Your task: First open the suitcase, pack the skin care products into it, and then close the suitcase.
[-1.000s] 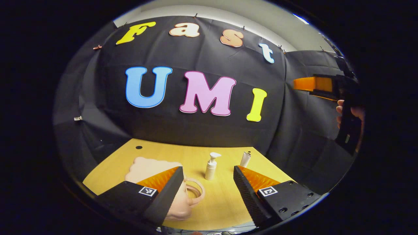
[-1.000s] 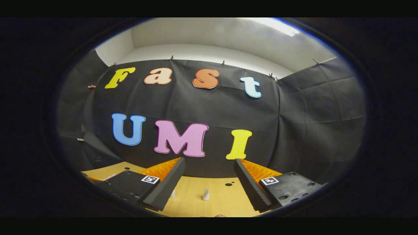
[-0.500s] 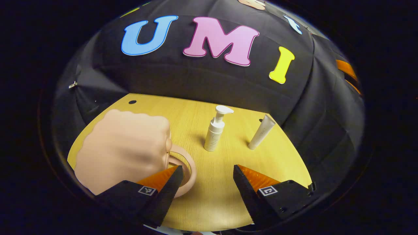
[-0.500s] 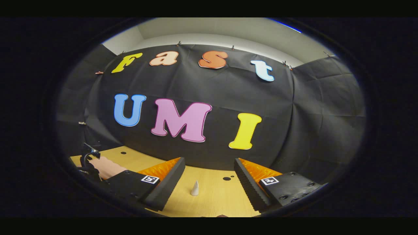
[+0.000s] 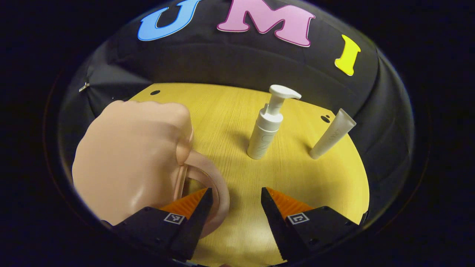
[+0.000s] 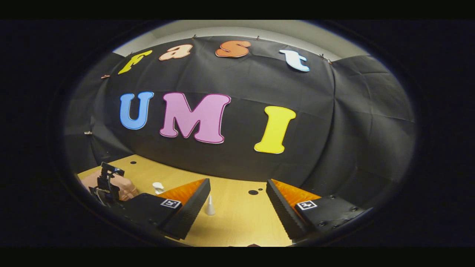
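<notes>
A small pink suitcase (image 5: 130, 155) lies shut on the wooden table (image 5: 289, 174), its loop handle (image 5: 211, 185) turned toward me. In the left gripper view my left gripper (image 5: 233, 213) is open just above the table, its left finger by the handle's loop. A white pump bottle (image 5: 267, 126) stands upright mid-table, and a white tube (image 5: 332, 134) stands on its cap to its right. In the right gripper view my right gripper (image 6: 237, 207) is open over the table, with the tube (image 6: 210, 206) between its fingers farther off. The suitcase (image 6: 118, 185) and pump head (image 6: 158, 186) show at left.
Black cloth walls close the table at the back and sides. Small dark holes (image 5: 155, 92) mark the tabletop near its far edge. The left gripper's body (image 6: 105, 183) shows at the left of the right gripper view.
The left gripper has dropped and moved in toward the suitcase handle; suitcase, bottle and tube look larger. The right gripper has tipped down, showing more table and the suitcase.
</notes>
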### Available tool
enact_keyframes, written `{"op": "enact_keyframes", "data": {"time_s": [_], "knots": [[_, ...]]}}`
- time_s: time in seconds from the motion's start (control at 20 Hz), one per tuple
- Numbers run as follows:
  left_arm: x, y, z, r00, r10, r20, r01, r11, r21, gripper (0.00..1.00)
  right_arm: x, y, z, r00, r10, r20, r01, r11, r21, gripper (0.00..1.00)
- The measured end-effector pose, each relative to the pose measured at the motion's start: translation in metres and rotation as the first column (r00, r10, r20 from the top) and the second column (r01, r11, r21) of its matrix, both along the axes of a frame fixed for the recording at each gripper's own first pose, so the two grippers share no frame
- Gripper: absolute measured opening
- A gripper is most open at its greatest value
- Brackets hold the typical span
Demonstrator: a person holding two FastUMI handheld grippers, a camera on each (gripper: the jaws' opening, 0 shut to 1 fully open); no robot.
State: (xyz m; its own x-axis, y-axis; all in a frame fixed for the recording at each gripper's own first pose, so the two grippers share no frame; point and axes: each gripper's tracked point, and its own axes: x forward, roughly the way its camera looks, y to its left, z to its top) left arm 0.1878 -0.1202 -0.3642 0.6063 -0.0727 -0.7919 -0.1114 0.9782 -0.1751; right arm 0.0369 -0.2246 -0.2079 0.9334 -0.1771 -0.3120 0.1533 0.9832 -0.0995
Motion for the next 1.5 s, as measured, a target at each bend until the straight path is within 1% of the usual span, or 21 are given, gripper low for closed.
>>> {"op": "enact_keyframes", "data": {"time_s": [0.1, 0.15, 0.2, 0.25, 0.3, 0.4, 0.5, 0.55, 0.65, 0.7, 0.75, 0.8, 0.85, 0.95, 1.0, 1.1, 1.2, 1.3, 1.4, 1.5], "knots": [[0.001, 0.003, -0.009, 0.999, 0.009, -0.039, -0.009, 1.000, 0.000, 0.84, -0.002, -0.003, -0.002, 0.999, -0.037, -0.011, 0.037, 0.999, -0.006, 0.96], [0.000, 0.000, -0.014, 0.998, -0.008, -0.061, 0.007, 1.000, -0.019, 0.81, -0.003, -0.002, -0.003, 0.999, -0.051, -0.014, 0.051, 0.999, 0.000, 0.96], [-0.001, 0.012, -0.015, 0.997, -0.001, -0.082, 0.003, 1.000, 0.023, 0.75, -0.005, 0.000, -0.001, 0.998, -0.060, -0.011, 0.060, 0.998, 0.005, 0.96], [0.000, 0.009, -0.017, 0.995, -0.015, -0.099, 0.015, 1.000, 0.002, 0.46, -0.006, 0.001, -0.002, 0.998, -0.068, -0.011, 0.068, 0.998, 0.000, 0.96], [-0.006, 0.009, -0.014, 0.992, -0.044, -0.117, 0.042, 0.999, -0.017, 0.17, -0.006, 0.000, -0.003, 0.997, -0.079, -0.014, 0.079, 0.997, -0.010, 0.96], [-0.004, 0.007, -0.001, 0.989, -0.085, -0.123, 0.081, 0.996, -0.032, 0.13, -0.005, 0.002, -0.006, 0.995, -0.094, -0.024, 0.094, 0.996, -0.007, 0.96], [-0.002, 0.009, 0.018, 0.988, -0.097, -0.117, 0.093, 0.995, -0.044, 0.10, -0.004, 0.007, -0.007, 0.994, -0.102, -0.026, 0.102, 0.995, 0.007, 0.96], [-0.003, 0.012, 0.033, 0.987, -0.104, -0.119, 0.096, 0.993, -0.065, 0.10, -0.004, 0.009, -0.006, 0.994, -0.102, -0.024, 0.103, 0.995, 0.009, 0.96], [-0.009, 0.019, 0.069, 0.986, -0.127, -0.106, 0.112, 0.984, -0.138, 0.08, -0.004, 0.013, -0.005, 0.995, -0.101, -0.017, 0.101, 0.995, 0.002, 0.96], [-0.012, 0.027, 0.091, 0.986, -0.142, -0.092, 0.126, 0.979, -0.160, 0.07, -0.004, 0.015, -0.006, 0.995, -0.099, -0.018, 0.099, 0.995, -0.001, 0.96], [-0.014, 0.038, 0.112, 0.985, -0.156, -0.073, 0.142, 0.975, -0.168, 0.07, -0.002, 0.018, -0.007, 0.995, -0.095, -0.019, 0.095, 0.995, -0.001, 0.96], [-0.017, 0.049, 0.135, 0.983, -0.172, -0.058, 0.160, 0.972, -0.170, 0.07, -0.001, 0.021, -0.007, 0.995, -0.093, -0.022, 0.093, 0.996, 0.004, 0.98], [-0.016, 0.064, 0.157, 0.984, -0.175, -0.035, 0.167, 0.972, -0.166, 0.07, 0.002, 0.024, -0.007, 0.996, -0.091, -0.022, 0.091, 0.996, 0.011, 0.96], [-0.012, 0.099, 0.194, 0.988, -0.156, 0.012, 0.156, 0.974, -0.166, 0.07, 0.006, 0.033, -0.006, 0.997, -0.080, -0.016, 0.080, 0.996, 0.024, 0.96], [-0.011, 0.120, 0.209, 0.990, -0.133, 0.034, 0.137, 0.975, -0.176, 0.07, 0.010, 0.038, -0.003, 0.997, -0.075, -0.011, 0.075, 0.997, 0.027, 0.96], [-0.013, 0.163, 0.227, 0.996, -0.073, 0.054, 0.082, 0.975, -0.208, 0.07, 0.021, 0.051, 0.003, 0.999, -0.052, 0.005, 0.052, 0.998, 0.033, 0.96], [-0.015, 0.208, 0.240, 0.996, -0.016, 0.086, 0.034, 0.977, -0.211, 0.07, 0.031, 0.065, 0.012, 0.999, -0.026, 0.026, 0.026, 0.999, 0.032, 0.96], [-0.017, 0.258, 0.249, 0.993, 0.030, 0.111, -0.011, 0.985, -0.170, 0.07, 0.041, 0.079, 0.019, 0.999, 0.000, 0.041, -0.001, 0.999, 0.033, 0.96], [-0.021, 0.307, 0.251, 0.990, 0.070, 0.120, -0.057, 0.992, -0.110, 0.07, 0.048, 0.090, 0.024, 0.999, 0.016, 0.047, -0.018, 0.999, 0.033, 0.96], [-0.024, 0.352, 0.246, 0.985, 0.120, 0.123, -0.113, 0.992, -0.063, 0.07, 0.052, 0.101, 0.027, 0.998, 0.030, 0.047, -0.032, 0.999, 0.034, 0.96]]}}
